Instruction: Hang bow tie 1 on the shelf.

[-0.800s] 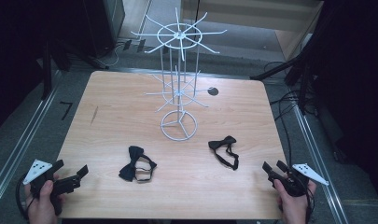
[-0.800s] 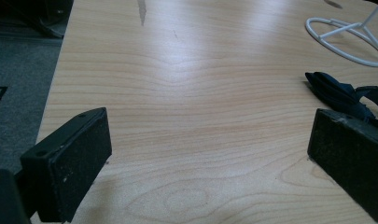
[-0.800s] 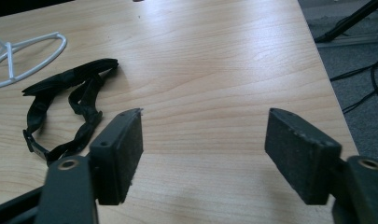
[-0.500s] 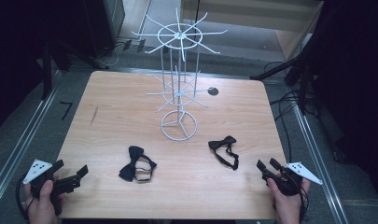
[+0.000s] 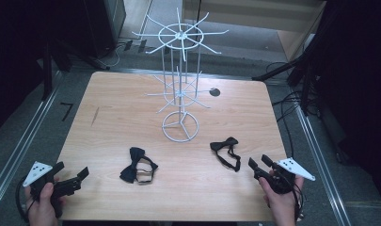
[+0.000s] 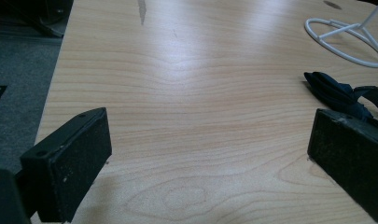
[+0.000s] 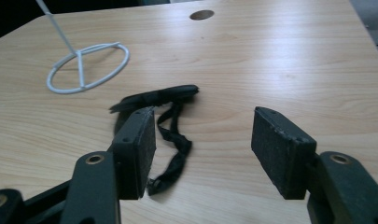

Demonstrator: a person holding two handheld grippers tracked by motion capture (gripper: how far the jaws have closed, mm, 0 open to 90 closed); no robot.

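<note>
- Resting near the front right corner of the wooden table (image 5: pixel 113 117), the right gripper (image 5: pixel 261 162) has its jaws parted with nothing between them; they have just been closing somewhat.
- Its own view shows the two black pads (image 7: pixel 280 149) apart over bare wood, with a black bow tie (image 7: pixel 158 100) lying just beyond the left-hand pad, its strap looping toward the camera.
- From above, that right bow tie (image 5: pixel 224 147) lies flat on the table just beside the right gripper, a little toward the middle, not touched by it.
- The left gripper (image 5: pixel 71 175) sits at the front left corner, held in the person's left hand (image 5: pixel 42 207), jaws spread wide and empty.
- In the left gripper view a second black bow tie (image 6: pixel 338 95) lies just past the right-hand pad, apart from it.
- From above, this left bow tie (image 5: pixel 137 165) lies between the two grippers, nearer the left one.
- A white wire display stand (image 5: pixel 180 84) with radiating hooks stands upright in the middle of the table, its ring base behind both bow ties.
</note>
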